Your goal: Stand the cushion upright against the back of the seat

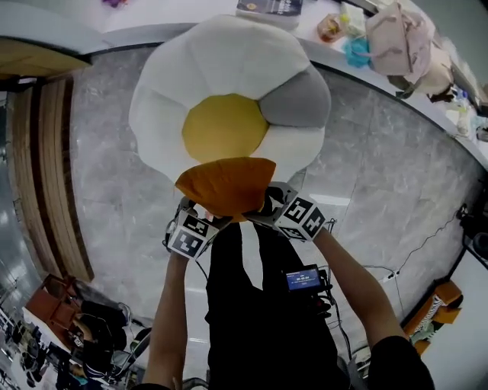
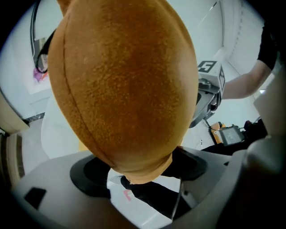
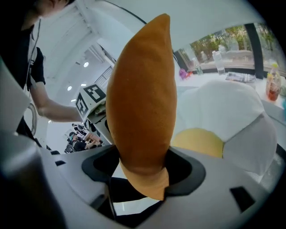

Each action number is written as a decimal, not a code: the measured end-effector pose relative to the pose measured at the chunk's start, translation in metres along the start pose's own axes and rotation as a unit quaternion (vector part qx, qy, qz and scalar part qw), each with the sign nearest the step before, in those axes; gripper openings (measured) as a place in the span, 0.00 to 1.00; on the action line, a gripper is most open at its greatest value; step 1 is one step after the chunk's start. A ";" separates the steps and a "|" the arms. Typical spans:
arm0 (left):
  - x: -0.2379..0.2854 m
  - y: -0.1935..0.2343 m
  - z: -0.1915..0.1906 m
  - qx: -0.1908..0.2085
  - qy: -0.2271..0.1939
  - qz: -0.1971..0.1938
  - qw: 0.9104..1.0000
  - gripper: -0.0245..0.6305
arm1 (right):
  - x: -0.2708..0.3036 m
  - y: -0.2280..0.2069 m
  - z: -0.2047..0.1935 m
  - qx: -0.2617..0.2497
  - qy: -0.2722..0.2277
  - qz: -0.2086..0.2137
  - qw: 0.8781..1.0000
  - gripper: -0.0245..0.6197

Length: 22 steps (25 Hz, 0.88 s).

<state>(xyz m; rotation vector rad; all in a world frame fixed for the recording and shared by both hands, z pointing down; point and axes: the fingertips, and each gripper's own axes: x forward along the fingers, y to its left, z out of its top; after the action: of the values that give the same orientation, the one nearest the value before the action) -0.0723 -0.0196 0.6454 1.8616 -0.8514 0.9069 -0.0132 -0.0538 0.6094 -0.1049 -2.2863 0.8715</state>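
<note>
Here the flower-shaped cushion (image 1: 229,107) is held out in front of the person, above the grey marble floor (image 1: 381,175). Nothing but the two tongs bears it. It has white petals, one grey petal (image 1: 297,99), a yellow centre (image 1: 225,126) and one orange petal (image 1: 226,185), which points back toward the person.

Both tongs have hold of that orange petal at its narrow end. In the left gripper view the left tongs (image 2: 138,172) stand fairly wide, with the plush petal (image 2: 125,85) bulging up between the jaws and its seam tip pinched between the dark pads. In the right gripper view the right tongs (image 3: 143,167) grip the same petal (image 3: 140,103) edge-on, the jaws pressed on either side of it, with the yellow centre and white petals showing beyond. In the head view the left tongs (image 1: 207,219) and right tongs (image 1: 263,207) sit close together under the petal, their marker cubes side by side.

The cushion's far petals overlap the near edge of the white bench (image 1: 168,11) in the head view; whether they touch it cannot be told. A pink bag (image 1: 400,38) lies toward the bench's right end. A slatted wooden surface (image 1: 49,175) runs along the left, well apart from the cushion.
</note>
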 end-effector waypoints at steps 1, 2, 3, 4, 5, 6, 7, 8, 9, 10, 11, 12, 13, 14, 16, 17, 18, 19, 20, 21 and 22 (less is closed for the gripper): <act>0.014 0.013 -0.006 -0.002 0.007 0.004 1.000 0.71 | 0.015 -0.012 -0.007 -0.002 0.017 -0.008 1.000 0.54; 0.028 0.026 -0.011 -0.002 0.016 0.007 1.000 0.71 | 0.029 -0.025 -0.012 -0.006 0.032 -0.017 0.999 0.54; 0.040 0.039 -0.016 -0.001 0.024 0.011 1.000 0.70 | 0.043 -0.037 -0.016 -0.009 0.046 -0.026 0.999 0.54; 0.053 0.050 -0.019 0.001 0.031 0.016 0.999 0.69 | 0.054 -0.049 -0.021 -0.012 0.060 -0.033 0.998 0.54; 0.064 0.059 -0.022 0.006 0.036 0.023 0.999 0.69 | 0.064 -0.060 -0.027 -0.014 0.072 -0.038 0.997 0.54; 0.076 0.069 -0.023 0.014 0.040 0.031 0.999 0.69 | 0.073 -0.072 -0.032 -0.018 0.082 -0.042 0.996 0.54; 0.088 0.080 -0.022 0.025 0.042 0.041 0.998 0.69 | 0.080 -0.085 -0.036 -0.026 0.088 -0.048 0.995 0.54; 0.100 0.092 -0.019 0.039 0.042 0.052 0.997 0.69 | 0.087 -0.100 -0.038 -0.039 0.092 -0.056 0.993 0.54; 0.110 0.103 -0.015 0.055 0.041 0.064 0.996 0.69 | 0.093 -0.113 -0.039 -0.055 0.096 -0.065 0.992 0.54; 0.118 0.114 -0.012 0.069 0.040 0.076 0.994 0.69 | 0.099 -0.125 -0.039 -0.071 0.098 -0.074 0.990 0.54; 0.125 0.124 -0.008 0.083 0.038 0.090 0.992 0.69 | 0.105 -0.136 -0.039 -0.084 0.098 -0.084 0.988 0.54; 0.130 0.134 -0.005 0.096 0.035 0.105 0.989 0.69 | 0.111 -0.145 -0.039 -0.096 0.097 -0.096 0.986 0.54; 0.135 0.143 -0.001 0.108 0.030 0.123 0.986 0.69 | 0.115 -0.154 -0.037 -0.108 0.096 -0.108 0.984 0.54; 0.138 0.153 0.003 0.117 0.025 0.142 0.983 0.69 | 0.120 -0.163 -0.035 -0.120 0.095 -0.122 0.981 0.53; 0.146 0.170 0.011 0.126 0.012 0.177 0.976 0.69 | 0.127 -0.182 -0.029 -0.147 0.090 -0.147 0.974 0.53; 0.151 0.179 0.015 0.128 0.005 0.192 0.973 0.69 | 0.130 -0.191 -0.025 -0.161 0.087 -0.157 0.971 0.53; 0.156 0.187 0.018 0.130 -0.002 0.205 0.970 0.69 | 0.133 -0.201 -0.022 -0.174 0.083 -0.166 0.967 0.52; 0.161 0.195 0.021 0.132 -0.009 0.217 0.967 0.69 | 0.137 -0.210 -0.019 -0.186 0.080 -0.173 0.964 0.52; 0.166 0.203 0.024 0.135 -0.016 0.228 0.964 0.69 | 0.141 -0.219 -0.016 -0.198 0.077 -0.180 0.960 0.52; 0.171 0.212 0.027 0.138 -0.022 0.238 0.961 0.69 | 0.144 -0.229 -0.012 -0.209 0.074 -0.187 0.957 0.52; 0.177 0.221 0.029 0.140 -0.028 0.247 0.958 0.69 | 0.148 -0.238 -0.008 -0.220 0.071 -0.193 0.954 0.52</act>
<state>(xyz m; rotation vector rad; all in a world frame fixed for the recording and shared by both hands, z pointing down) -0.1605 -0.1655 0.8733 1.9539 -1.3150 1.3439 -0.0848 -0.1890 0.8443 0.0809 -2.2204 0.1431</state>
